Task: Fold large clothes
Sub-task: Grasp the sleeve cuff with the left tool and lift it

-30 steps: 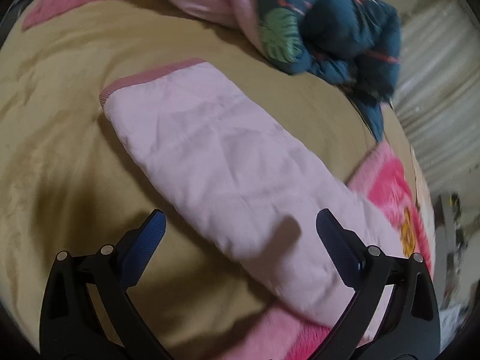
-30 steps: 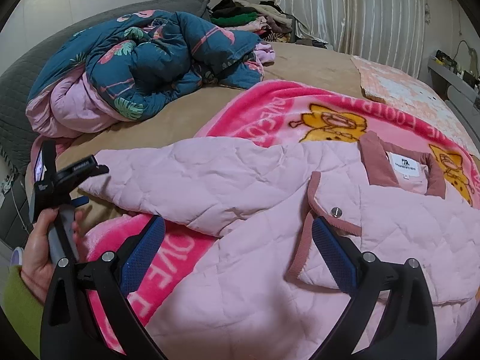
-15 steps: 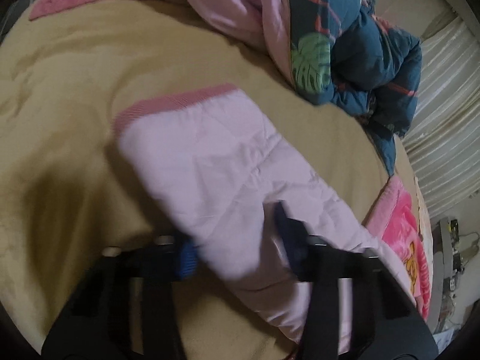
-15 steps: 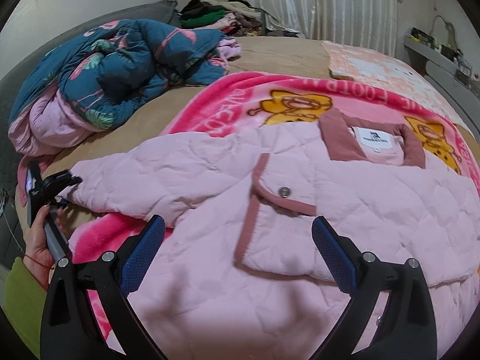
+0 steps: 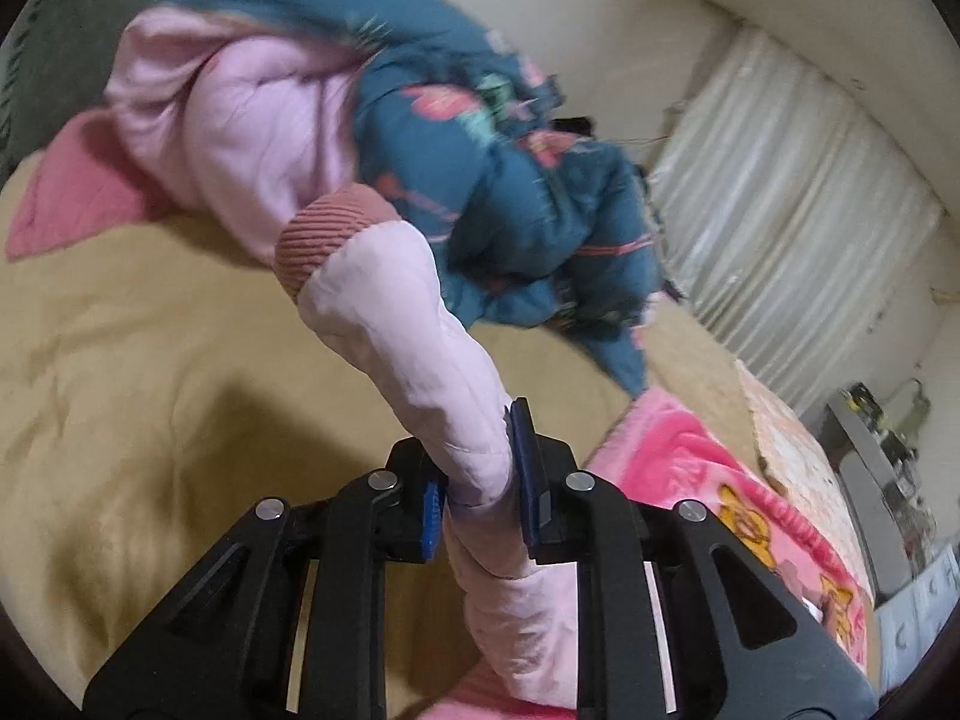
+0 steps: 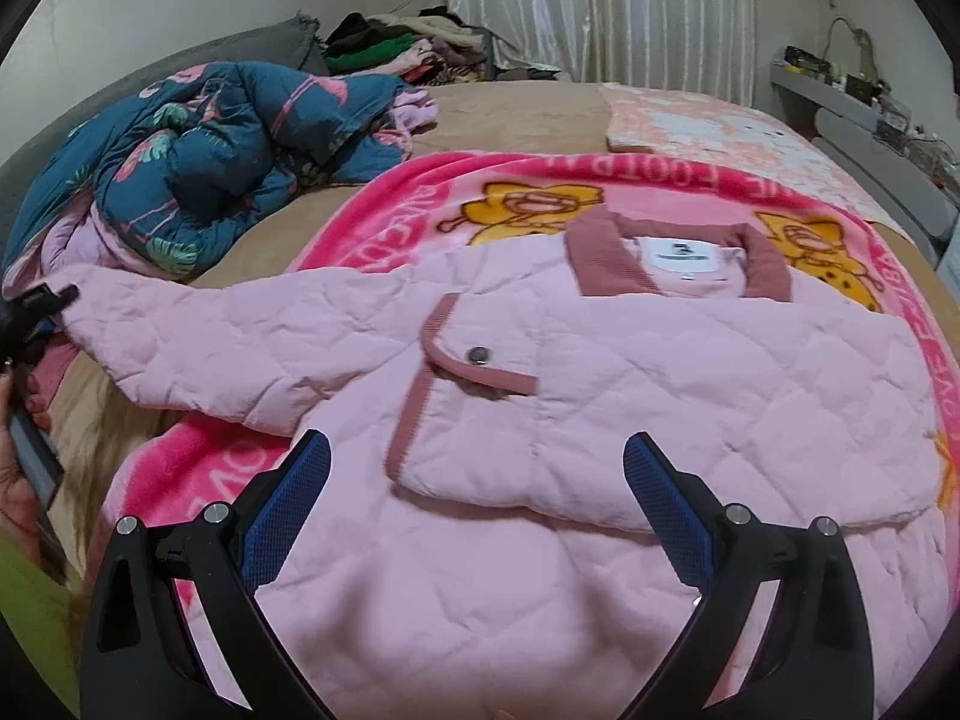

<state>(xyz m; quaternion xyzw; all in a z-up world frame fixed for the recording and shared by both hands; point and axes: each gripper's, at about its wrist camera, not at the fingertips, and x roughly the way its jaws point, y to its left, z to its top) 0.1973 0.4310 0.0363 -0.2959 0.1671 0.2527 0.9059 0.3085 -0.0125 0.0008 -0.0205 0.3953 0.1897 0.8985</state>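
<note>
A pale pink quilted jacket (image 6: 630, 372) with dusty-rose collar and trim lies front-up on a bright pink cartoon blanket (image 6: 510, 180). Its left sleeve (image 6: 228, 336) stretches out to the left over the tan bedcover. My left gripper (image 5: 480, 480) is shut on that sleeve (image 5: 420, 348) and holds it lifted, the ribbed rose cuff (image 5: 324, 234) sticking up past the fingers. It also shows at the far left of the right wrist view (image 6: 36, 312). My right gripper (image 6: 474, 492) is open and empty, hovering over the jacket's lower front.
A crumpled teal flamingo-print duvet with pink lining (image 6: 198, 156) lies at the bed's left, also in the left wrist view (image 5: 510, 180). A pile of clothes (image 6: 408, 48) sits at the back by the curtain. A shelf (image 6: 858, 96) stands at the right.
My left gripper has closed on the sleeve and lifted it off the bedcover. My right gripper has moved a little nearer over the jacket's front and stays open.
</note>
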